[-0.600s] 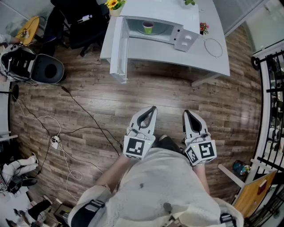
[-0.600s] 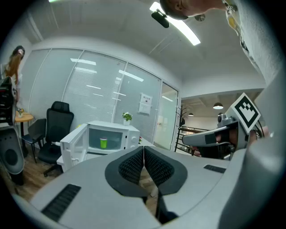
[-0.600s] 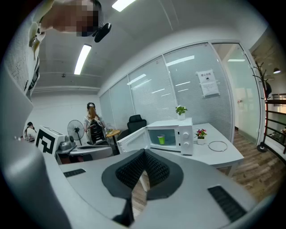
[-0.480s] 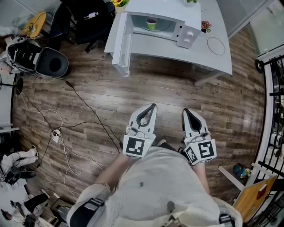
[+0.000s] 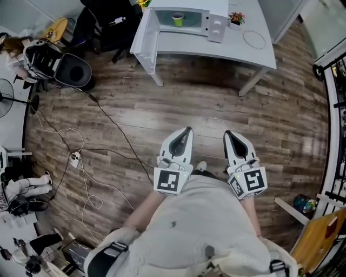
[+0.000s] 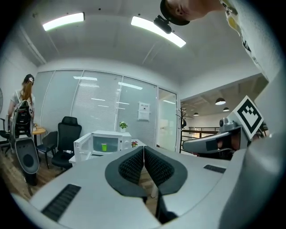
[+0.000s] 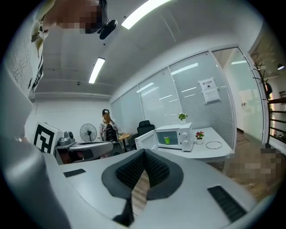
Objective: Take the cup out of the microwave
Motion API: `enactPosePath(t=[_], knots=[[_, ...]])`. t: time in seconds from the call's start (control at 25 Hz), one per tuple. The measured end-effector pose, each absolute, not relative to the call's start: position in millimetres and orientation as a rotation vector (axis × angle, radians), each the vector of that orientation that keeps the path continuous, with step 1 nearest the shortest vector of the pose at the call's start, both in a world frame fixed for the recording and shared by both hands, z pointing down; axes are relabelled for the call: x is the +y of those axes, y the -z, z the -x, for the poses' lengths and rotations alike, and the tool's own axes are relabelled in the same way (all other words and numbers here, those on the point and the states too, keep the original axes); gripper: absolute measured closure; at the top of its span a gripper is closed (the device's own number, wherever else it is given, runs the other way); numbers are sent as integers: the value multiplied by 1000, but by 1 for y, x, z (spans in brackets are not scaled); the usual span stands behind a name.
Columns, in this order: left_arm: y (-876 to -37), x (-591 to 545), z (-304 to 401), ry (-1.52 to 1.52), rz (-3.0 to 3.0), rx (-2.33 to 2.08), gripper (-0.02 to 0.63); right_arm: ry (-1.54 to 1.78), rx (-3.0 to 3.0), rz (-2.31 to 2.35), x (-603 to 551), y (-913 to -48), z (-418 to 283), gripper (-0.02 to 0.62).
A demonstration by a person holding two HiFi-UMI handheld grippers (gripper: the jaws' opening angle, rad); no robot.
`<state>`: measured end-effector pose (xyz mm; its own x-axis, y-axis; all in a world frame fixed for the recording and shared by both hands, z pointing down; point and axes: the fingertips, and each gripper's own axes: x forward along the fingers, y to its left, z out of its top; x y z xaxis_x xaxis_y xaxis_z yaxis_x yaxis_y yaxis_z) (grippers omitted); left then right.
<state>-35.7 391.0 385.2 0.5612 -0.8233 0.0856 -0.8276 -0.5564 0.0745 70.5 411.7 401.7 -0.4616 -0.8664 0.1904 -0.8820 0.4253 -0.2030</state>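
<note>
A green cup (image 5: 178,20) stands inside the white microwave (image 5: 216,8), whose door (image 5: 145,38) hangs open to the left. The microwave sits on a white table far ahead of me. Both grippers are held close to my body over the wooden floor, well short of the table. My left gripper (image 5: 187,130) is shut with nothing in it, and my right gripper (image 5: 227,133) is shut and empty too. The left gripper view shows the cup (image 6: 104,146) small beyond the closed pads (image 6: 134,163). In the right gripper view the cup (image 7: 166,140) shows in the open microwave (image 7: 178,129).
The white table (image 5: 243,54) also carries a wire ring (image 5: 254,39) and a small potted plant (image 5: 235,18). A black office chair (image 5: 108,27) stands left of it. Cables (image 5: 81,157) trail over the floor at left. A black railing (image 5: 335,108) runs along the right.
The table and microwave have slid up and grown smaller in the head view, and more floor shows in front of me. Both grippers stay shut at my body.
</note>
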Motion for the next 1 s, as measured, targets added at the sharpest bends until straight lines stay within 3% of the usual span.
enactPosePath(t=[0.4,0.48,0.56,1.0], knots=[[-372,448,30,-6,-2697,-1439,580,-362,-2627,-1573,472,-387,-71,589],[-369,450,32,0,-2718,-1430,538,-351,-2637,-1574,473,-383,-67,589],[-367,453,34,7,-2728,-1427,429,-349,-2642,-1569,473,-382,-64,589],[-374,444,55,-32,-2674,-1489,414,-377,-2643,-1560,458,-384,-51,588]])
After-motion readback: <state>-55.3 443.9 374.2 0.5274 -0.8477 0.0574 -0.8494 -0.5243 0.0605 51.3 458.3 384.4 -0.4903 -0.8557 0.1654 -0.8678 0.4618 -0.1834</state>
